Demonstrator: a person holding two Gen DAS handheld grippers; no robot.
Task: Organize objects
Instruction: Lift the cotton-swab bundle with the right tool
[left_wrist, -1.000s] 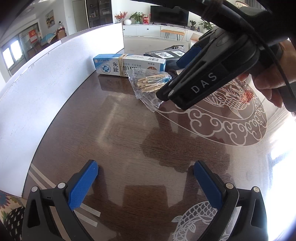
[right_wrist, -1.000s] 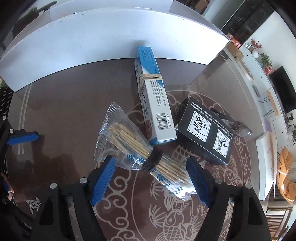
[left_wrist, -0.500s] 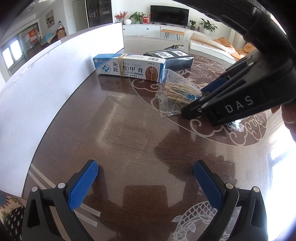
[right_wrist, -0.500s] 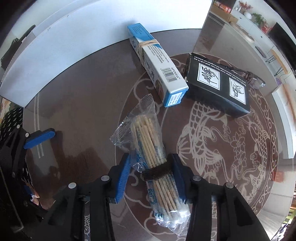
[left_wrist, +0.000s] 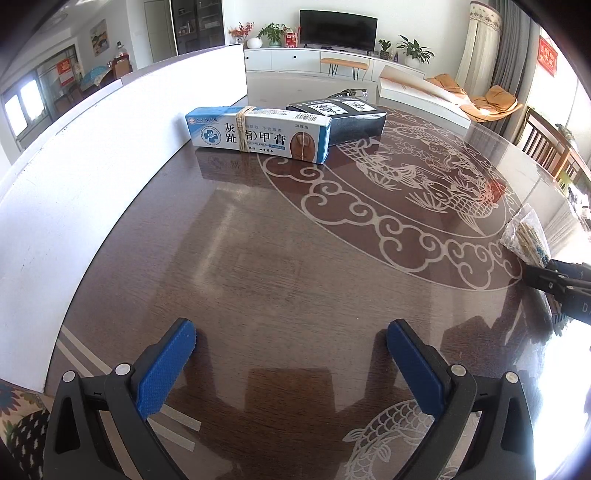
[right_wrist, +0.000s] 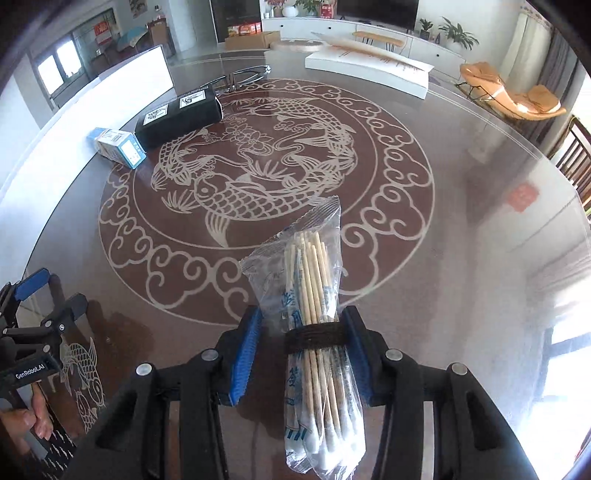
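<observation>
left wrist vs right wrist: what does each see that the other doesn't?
Left wrist only: the cream box's printed long face with its rubber band, and the open, empty left tongs. Right wrist only: the right tongs shut on the swab bag, whole bag visible, cotton tips nearest the camera. Both: cream box, black box, glasses, table.

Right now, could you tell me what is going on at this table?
A person is tidying the table with two handheld grippers. The right gripper is shut on the bag of cotton swabs, gripped at its dark band. The left gripper is open with nothing between its fingers. The blue ointment box and the black box sit together near the white board.
</observation>
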